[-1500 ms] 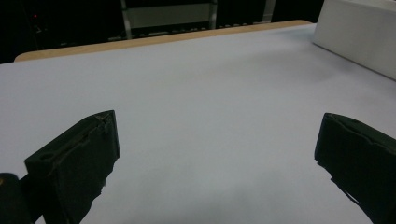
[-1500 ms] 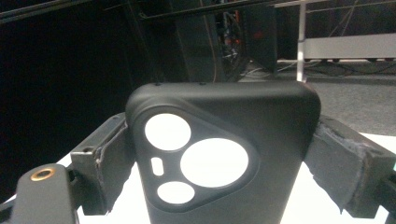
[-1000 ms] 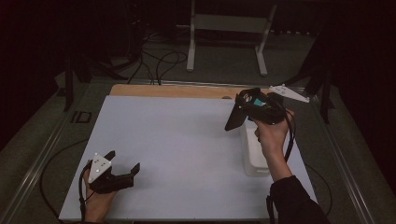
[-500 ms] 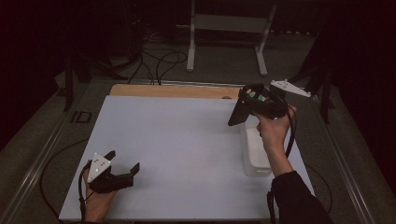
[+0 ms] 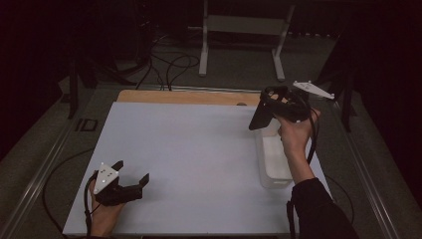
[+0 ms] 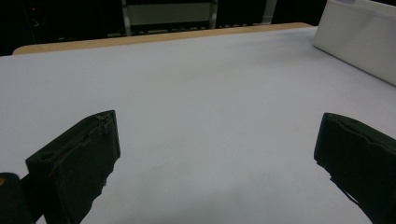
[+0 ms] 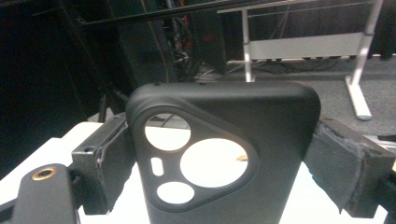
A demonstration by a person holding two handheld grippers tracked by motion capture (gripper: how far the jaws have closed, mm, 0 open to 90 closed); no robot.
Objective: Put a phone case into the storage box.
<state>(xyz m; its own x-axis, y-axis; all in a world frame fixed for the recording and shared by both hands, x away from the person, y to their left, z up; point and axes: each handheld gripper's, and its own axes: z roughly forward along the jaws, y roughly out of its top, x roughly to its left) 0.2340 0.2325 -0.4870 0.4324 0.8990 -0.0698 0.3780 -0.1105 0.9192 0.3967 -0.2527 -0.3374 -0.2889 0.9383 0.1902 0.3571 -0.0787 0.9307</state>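
A black phone case (image 5: 258,119) with camera cutouts hangs in the air over the far right of the table, above the far end of a white bin (image 5: 274,162). My right gripper (image 5: 271,103) is shut on it. In the right gripper view the case (image 7: 224,107) stands upright between the two padded jaws of that gripper (image 7: 224,161), its camera openings facing the lens. My left gripper (image 5: 132,172) rests low at the table's near left, open and holding nothing. In its own view the left gripper (image 6: 217,154) has jaws wide apart over bare white surface.
A white mat (image 5: 189,139) covers the table, with a wooden strip (image 5: 184,97) along the far edge. The white bin (image 6: 359,37) stands along the right side. Cables and a metal stand (image 5: 239,25) lie on the floor beyond.
My right gripper has drifted slightly right and away with the phone case in it. The left gripper has stayed in place.
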